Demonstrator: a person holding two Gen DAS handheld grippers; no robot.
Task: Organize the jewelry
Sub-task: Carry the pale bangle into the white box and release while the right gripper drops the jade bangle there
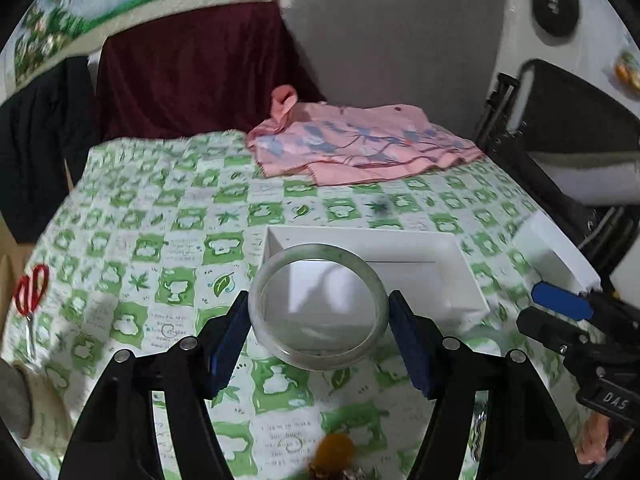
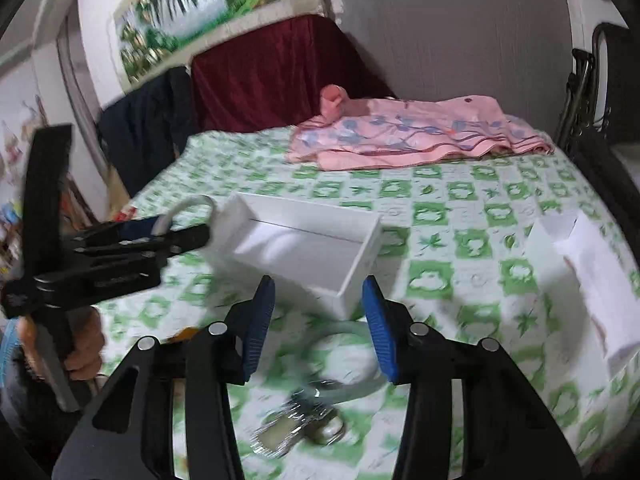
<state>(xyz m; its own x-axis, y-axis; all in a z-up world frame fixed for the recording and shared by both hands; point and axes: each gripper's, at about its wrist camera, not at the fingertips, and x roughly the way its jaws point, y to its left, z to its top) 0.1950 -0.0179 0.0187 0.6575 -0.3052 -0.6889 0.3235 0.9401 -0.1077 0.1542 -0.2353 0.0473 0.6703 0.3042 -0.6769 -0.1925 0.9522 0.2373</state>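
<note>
Green and white squares cover the cloth on the table [image 1: 168,216], and a dark red cloth [image 1: 192,68] hangs behind it.

Far to the left in the left wrist view, red scissors [image 1: 30,292] lie flat near the table's edge. Next comes the left tool [image 1: 319,312]. Its two blue pads press on the sides of a pale green bangle [image 1: 318,344], so this tool is grasping the bangle. The bangle is up off the table, just in front of the open white box [image 1: 460,276]. The box looks bare inside. Below the bangle, close to the bottom edge, an orange thing [image 1: 336,450] sits on the cloth; it is too blurry to name. At the back, a pink flowery cloth [image 1: 360,144] lies in a heap. To the right sits a white lid [image 1: 556,252], and the tip of the right tool [image 1: 560,306] pokes in beside it.

In the right wrist view, a hand [image 2: 82,344] on the left holds the left tool, with the bangle [image 2: 180,208] sticking up from it beside the white box [image 2: 348,280]. In the middle, the right tool [image 2: 319,332] has its blue pads apart with nothing pinched between them, so it is released. Under it, a second pale ring [image 2: 352,380] lies on the table, touching some shiny silver bits [image 2: 296,424] that are too blurry to name. The white lid [image 2: 600,280] lies far to the right.
</note>
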